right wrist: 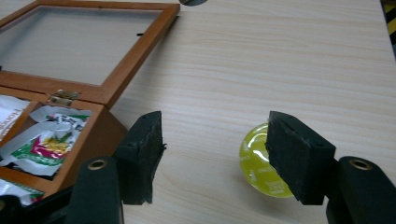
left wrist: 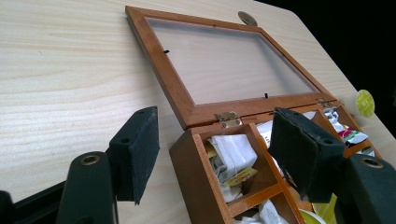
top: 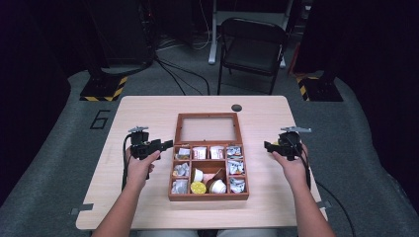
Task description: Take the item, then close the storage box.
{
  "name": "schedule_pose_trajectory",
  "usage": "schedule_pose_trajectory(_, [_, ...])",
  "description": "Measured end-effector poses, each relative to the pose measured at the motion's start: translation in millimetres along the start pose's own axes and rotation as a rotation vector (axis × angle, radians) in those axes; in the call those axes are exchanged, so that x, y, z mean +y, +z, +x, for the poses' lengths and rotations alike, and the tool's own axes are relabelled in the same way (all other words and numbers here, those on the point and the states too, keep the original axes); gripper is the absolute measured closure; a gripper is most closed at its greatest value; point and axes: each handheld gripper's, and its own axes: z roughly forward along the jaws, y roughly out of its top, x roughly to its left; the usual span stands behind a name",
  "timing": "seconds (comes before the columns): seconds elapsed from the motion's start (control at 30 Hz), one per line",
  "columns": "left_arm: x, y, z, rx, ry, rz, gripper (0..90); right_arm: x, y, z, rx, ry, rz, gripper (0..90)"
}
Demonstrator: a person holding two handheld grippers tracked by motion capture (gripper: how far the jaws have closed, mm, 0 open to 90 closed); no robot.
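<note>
Just now both of the person's forearms come up from the six o'clock edge of the table [top: 148,111], one on each side of the wooden box [top: 208,196], wrists level and hands wrapped around the handles. The left gripper [top: 168,144] sits at the box's nine o'clock, pointing toward three o'clock at the box's rear left corner; its jaws stand wide apart with nothing between the pads but that corner, seen past them in the left gripper view. The right gripper [top: 267,145] is held at the box's three o'clock, pointing back toward nine o'clock, jaws likewise spread wide and empty. Beneath it, on the bare tabletop just beside the box's right wall, lies a yellow-green capsule [right wrist: 259,163], lid up, partly behind one pad. The glass lid [top: 207,127] lies flat open toward twelve o'clock.
</note>
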Motion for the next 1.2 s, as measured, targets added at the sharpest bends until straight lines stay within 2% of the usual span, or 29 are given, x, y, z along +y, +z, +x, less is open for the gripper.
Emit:
schedule_pose_trajectory(0.13, [0.8, 0.1, -0.5, 0.006, 0.009, -0.003, 32.7, 2.7, 0.2, 11.3, 0.026, -0.029, 0.003, 35.7])
schedule_pose_trajectory(0.33, [1.7, 2.5, -2.1, -0.003, 0.013, 0.011, 32.9, 6.6, -1.3, 22.0, 0.063, -0.026, -0.014, 34.3])
schedule_pose_trajectory(0.37, [1.6, 3.5, -2.7, -0.002, 0.012, 0.007, 32.9, 8.0, -0.7, 26.3, 0.074, -0.038, -0.021, 33.8])
schedule_pose_trajectory(0.47, [2.7, 5.3, -2.7, 0.003, 0.029, 0.022, 32.9, 9.8, 1.7, 33.0, 0.096, -0.041, -0.008, 32.5])
schedule_pose_trajectory(0.63, [4.0, 8.5, -2.0, 0.007, 0.025, 0.023, 32.9, 13.5, 4.5, 41.6, 0.097, -0.077, -0.003, 32.6])
schedule_pose_trajectory(0.7, [5.2, 9.7, -2.0, 0.008, 0.027, 0.027, 32.3, 15.4, 6.2, 46.7, 0.104, -0.076, 0.003, 32.6])
schedule_pose_trajectory(0.77, [6.3, 10.7, -2.4, 0.006, 0.024, 0.028, 32.3, 16.5, 7.7, 48.4, 0.110, -0.095, 0.008, 32.9])
schedule_pose_trajectory(0.8, [6.5, 11.3, -2.7, 0.002, 0.021, 0.028, 32.3, 17.5, 8.4, 50.4, 0.116, -0.088, 0.020, 33.3])
schedule_pose_trajectory(0.87, [7.1, 13.1, -3.9, 0.001, 0.033, 0.038, 32.3, 19.0, 9.5, 52.0, 0.135, -0.091, 0.010, 34.2])
schedule_pose_trajectory(0.97, [7.5, 14.8, -5.3, 0.000, 0.033, 0.043, 32.2, 21.1, 8.8, 54.2, 0.139, -0.091, 0.003, 34.8])
schedule_pose_trajectory(1.2, [13.9, 15.6, -9.3, 0.003, 0.054, 0.033, 32.4, 30.3, 6.5, 57.9, 0.167, -0.091, -0.006, 35.0])
